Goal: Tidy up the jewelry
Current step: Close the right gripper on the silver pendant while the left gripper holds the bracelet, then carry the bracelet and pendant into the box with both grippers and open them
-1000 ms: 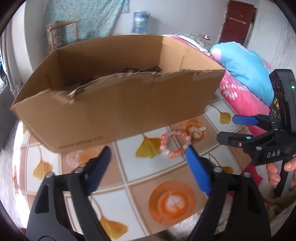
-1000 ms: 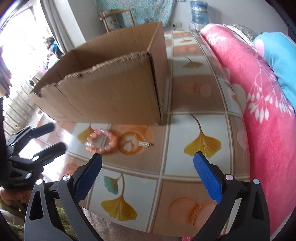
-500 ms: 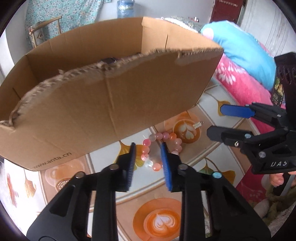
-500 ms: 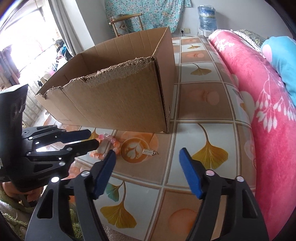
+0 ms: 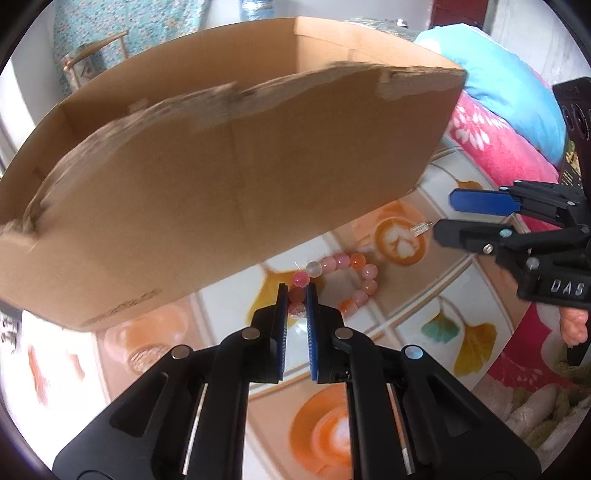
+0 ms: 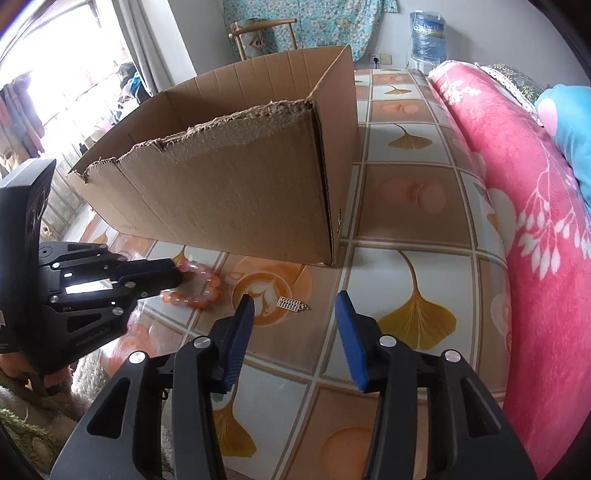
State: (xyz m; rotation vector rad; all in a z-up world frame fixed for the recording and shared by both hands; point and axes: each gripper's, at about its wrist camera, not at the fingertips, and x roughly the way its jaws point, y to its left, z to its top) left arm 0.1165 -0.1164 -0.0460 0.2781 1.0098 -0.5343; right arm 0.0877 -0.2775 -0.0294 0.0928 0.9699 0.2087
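Observation:
A pink and orange bead bracelet lies on the patterned tablecloth in front of a brown cardboard box. My left gripper is shut on the near side of the bracelet, beads pinched between its blue pads. In the right wrist view the bracelet and the left gripper show at the left. A small silver charm lies on the cloth, also seen in the left wrist view. My right gripper is open, just before the charm; it shows in the left wrist view.
The cardboard box stands open-topped on the table, its inside hidden. A pink floral blanket and a blue pillow lie along the right. A chair and a water jug stand at the back.
My left gripper moved forward to the bracelet and closed from wide open onto its beads. My right gripper narrowed somewhat and came closer to the silver charm.

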